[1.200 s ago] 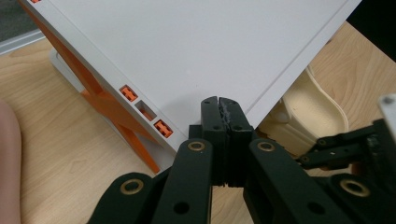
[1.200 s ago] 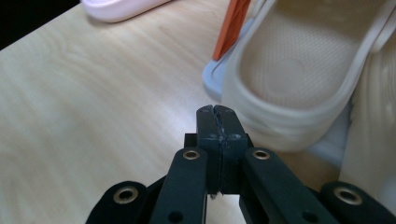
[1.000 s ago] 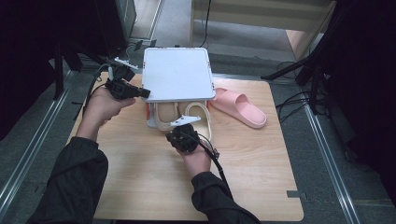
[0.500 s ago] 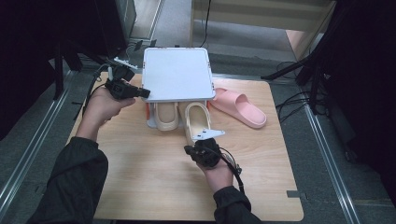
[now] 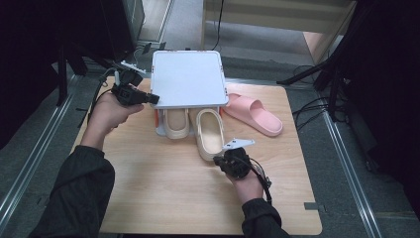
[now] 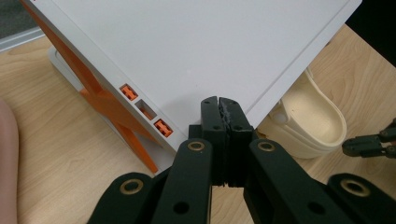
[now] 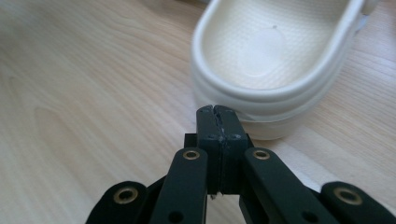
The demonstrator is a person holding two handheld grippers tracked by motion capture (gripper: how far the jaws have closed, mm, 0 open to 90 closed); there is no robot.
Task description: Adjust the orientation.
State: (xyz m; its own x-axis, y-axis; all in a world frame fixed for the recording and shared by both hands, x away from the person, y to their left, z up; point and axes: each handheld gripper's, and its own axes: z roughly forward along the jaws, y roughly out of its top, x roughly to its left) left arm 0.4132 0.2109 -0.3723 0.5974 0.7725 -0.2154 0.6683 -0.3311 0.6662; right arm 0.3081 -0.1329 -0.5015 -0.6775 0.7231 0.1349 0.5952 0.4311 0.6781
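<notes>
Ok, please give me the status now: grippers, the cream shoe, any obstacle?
Left gripper shut, at white shelf edge. Right gripper shut, empty, at heel of cream clog. Clog half out from under shelf. Nothing blocking.

A light wooden table stands on grey floor.

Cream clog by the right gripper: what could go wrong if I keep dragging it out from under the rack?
The right gripper is shut at the heel of the cream clog with nothing between its jaws, so it could slip off. The left gripper, also shut, only rests against the white rack; a hard tug might shift the rack. The pink slide lies close beside the clog and could get knocked.
</notes>
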